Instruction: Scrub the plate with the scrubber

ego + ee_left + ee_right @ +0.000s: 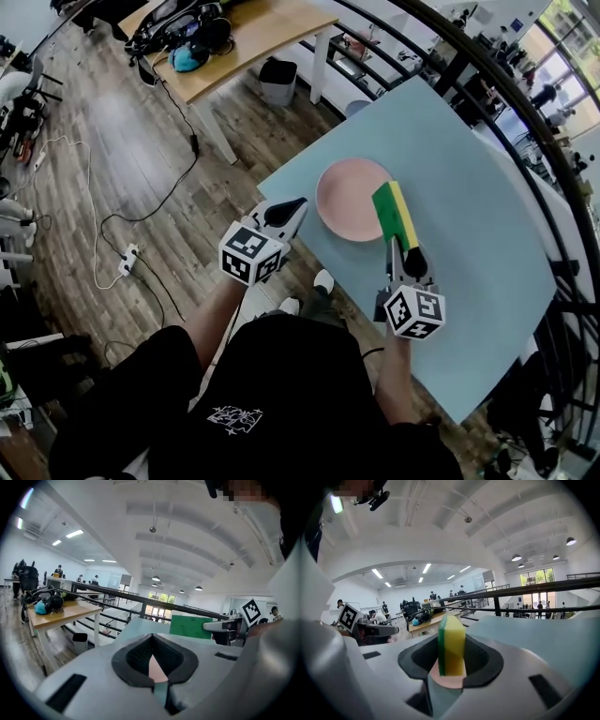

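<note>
Right gripper [451,653] first: it's clamped on the yellow-and-green rectangular sponge scrubber [394,214], jaws spread only as wide as the sponge is thick, green face to the left in the right gripper view. The sponge's far end lies over the right rim of the round pink plate [349,199] (touching or just above, hard to call). Over to the left gripper [296,208]: jaws drawn together, tips meeting, nothing gripped, parked just beside the plate's left rim. The plate rests on the pale blue tabletop [469,234], toward the person's side.
</note>
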The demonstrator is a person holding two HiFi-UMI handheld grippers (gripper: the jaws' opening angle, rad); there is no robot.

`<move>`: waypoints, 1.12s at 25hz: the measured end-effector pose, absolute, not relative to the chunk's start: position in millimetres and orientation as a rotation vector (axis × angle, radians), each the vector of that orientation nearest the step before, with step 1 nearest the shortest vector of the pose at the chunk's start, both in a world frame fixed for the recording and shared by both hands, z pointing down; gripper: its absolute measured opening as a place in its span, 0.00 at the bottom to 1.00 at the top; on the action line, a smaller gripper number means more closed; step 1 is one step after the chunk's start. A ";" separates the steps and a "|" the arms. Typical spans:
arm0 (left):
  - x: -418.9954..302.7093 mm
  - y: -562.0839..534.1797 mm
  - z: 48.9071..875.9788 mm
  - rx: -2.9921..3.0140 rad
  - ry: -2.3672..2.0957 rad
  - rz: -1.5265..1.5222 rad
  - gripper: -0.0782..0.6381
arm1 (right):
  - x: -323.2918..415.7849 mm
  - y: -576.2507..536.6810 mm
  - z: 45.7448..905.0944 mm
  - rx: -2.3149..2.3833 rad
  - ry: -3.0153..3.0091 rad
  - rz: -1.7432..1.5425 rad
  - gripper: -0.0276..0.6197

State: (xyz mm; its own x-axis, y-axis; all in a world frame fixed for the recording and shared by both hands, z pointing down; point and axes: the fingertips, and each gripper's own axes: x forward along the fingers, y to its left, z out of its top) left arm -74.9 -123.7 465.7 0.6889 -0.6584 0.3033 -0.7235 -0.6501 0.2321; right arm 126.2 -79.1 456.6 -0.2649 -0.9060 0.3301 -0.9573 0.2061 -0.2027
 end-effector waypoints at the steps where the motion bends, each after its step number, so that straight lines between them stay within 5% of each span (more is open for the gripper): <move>1: -70.6 -125.3 470.9 2.562 -1.078 0.292 0.12 | 128.2 -83.2 462.0 1.797 -2.333 0.584 0.26; 22: -32.9 -153.7 592.2 2.169 -1.092 0.585 0.12 | 151.5 -126.4 571.2 1.088 -2.280 1.257 0.26; 28: -31.3 -150.1 627.1 2.012 -1.090 0.594 0.24 | 165.6 -127.5 596.9 0.984 -2.225 1.394 0.26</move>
State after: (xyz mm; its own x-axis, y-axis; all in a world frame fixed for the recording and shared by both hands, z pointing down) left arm -31.3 -150.1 627.1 0.5276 -0.4960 0.6897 -0.8484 -0.3482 0.3986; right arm 165.6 -127.5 596.9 -0.7044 -0.3763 0.6019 -0.7057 0.2802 -0.6507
